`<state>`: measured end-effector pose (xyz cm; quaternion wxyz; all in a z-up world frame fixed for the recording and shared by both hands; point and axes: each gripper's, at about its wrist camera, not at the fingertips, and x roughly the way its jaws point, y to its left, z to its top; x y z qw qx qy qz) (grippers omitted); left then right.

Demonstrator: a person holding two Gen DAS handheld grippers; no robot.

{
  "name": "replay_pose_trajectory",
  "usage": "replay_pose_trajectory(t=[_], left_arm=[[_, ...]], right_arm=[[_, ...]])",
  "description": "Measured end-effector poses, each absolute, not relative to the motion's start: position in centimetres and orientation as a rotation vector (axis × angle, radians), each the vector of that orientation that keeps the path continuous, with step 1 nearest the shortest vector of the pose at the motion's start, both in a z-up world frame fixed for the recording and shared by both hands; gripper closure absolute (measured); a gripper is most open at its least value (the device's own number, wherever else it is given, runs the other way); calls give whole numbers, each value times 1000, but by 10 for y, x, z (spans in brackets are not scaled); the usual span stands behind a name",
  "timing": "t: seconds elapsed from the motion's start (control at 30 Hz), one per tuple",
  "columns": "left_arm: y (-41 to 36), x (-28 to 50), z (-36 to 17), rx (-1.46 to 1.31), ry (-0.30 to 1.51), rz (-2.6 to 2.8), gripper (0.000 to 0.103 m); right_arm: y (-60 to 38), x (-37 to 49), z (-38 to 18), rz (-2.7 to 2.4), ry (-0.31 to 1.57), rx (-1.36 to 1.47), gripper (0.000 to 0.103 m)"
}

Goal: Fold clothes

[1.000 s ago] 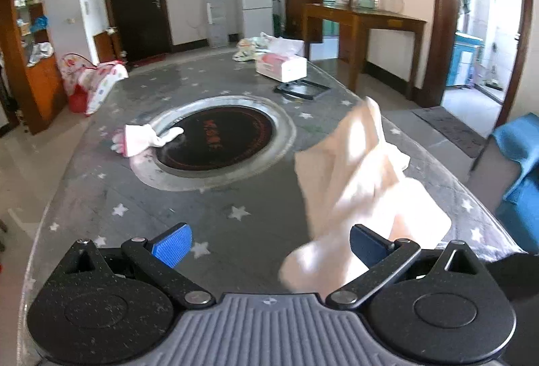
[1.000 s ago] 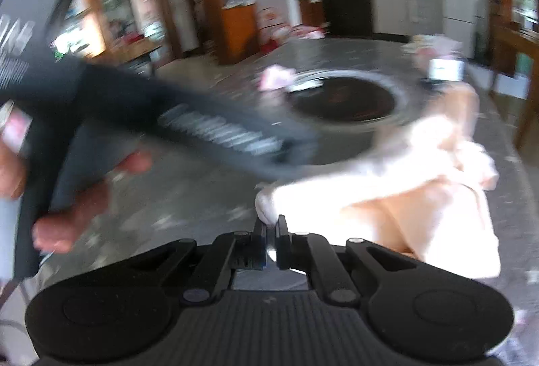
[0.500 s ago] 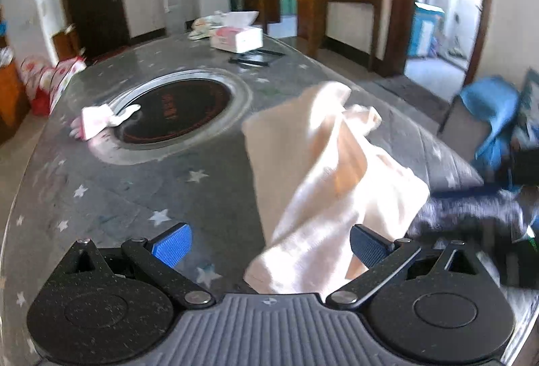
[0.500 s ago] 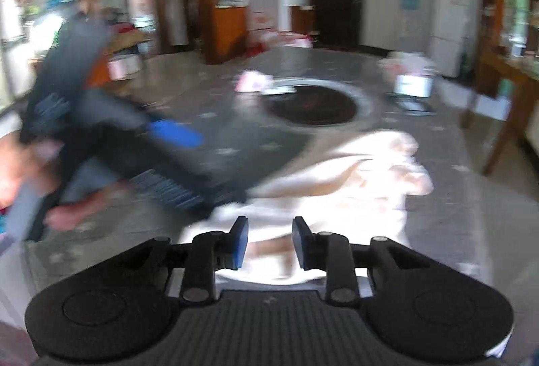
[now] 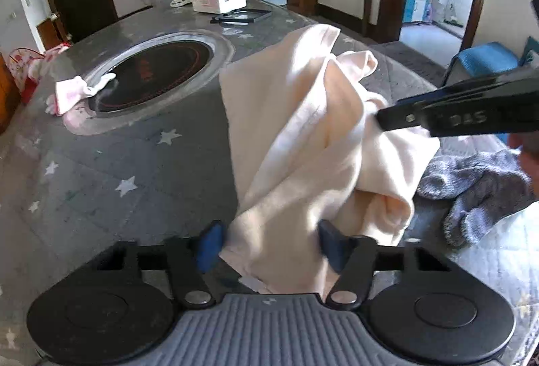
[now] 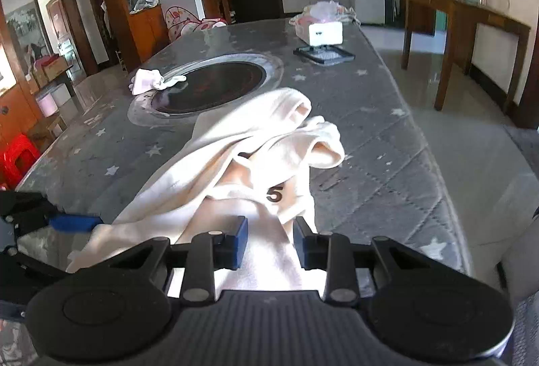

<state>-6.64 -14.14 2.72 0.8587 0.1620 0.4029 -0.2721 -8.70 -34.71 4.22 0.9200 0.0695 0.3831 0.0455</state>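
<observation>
A crumpled cream cotton garment [image 5: 313, 143] is shown bunched on the grey star-patterned padded tabletop [image 5: 134, 164], its near edge lying between the parted jaws of the left gripper [image 5: 269, 243] and right gripper [image 6: 269, 244], presumably for spreading before folding.

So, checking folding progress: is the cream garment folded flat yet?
No. The cream garment lies bunched and creased on the table, one sleeve sticking out.
</observation>
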Motion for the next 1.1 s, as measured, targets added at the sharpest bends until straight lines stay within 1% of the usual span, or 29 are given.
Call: replay_pose_trajectory(t=[0.03,0.1,0.2,0.3,0.53,0.6,0.77,0.8,0.83,0.87,0.93,1.0,1.07,1.1], left_arm=[[-141,-66,28,337,844,-573,54],[-139,-65,31,329,841,-577,67],[-130,-59,33,296,850,-569,76],[-121,-52,37,297,835,-525,79],[-85,-26,56,263,795,-405,80],[-73,-17,63,247,785,-364,85],[-41,5,72,199,790,-288,85],[-37,4,72,189,797,-296,82],[-35,2,72,182,802,-302,82],[-34,-2,72,188,801,-306,81],[-38,-10,73,196,798,-329,80],[-47,-18,75,202,793,-365,68],[-55,-27,77,208,788,-400,62],[-59,-31,78,211,786,-418,60]], right_arm=[[-346,-87,42,97,789,146,76],[-344,-87,43,103,790,145,93],[-339,-89,45,110,786,139,99],[-334,-95,53,131,770,130,100],[-298,-124,79,317,715,86,102],[-280,-133,84,397,706,71,102],[-228,-157,93,582,685,-22,102],[-222,-159,94,588,680,-37,101],[-219,-159,95,582,675,-51,100],[-220,-157,95,560,672,-61,97],[-225,-150,93,504,676,-67,97],[-237,-139,91,435,693,-60,92],[-249,-129,90,365,711,-54,90],[-255,-125,88,333,716,-51,86]])
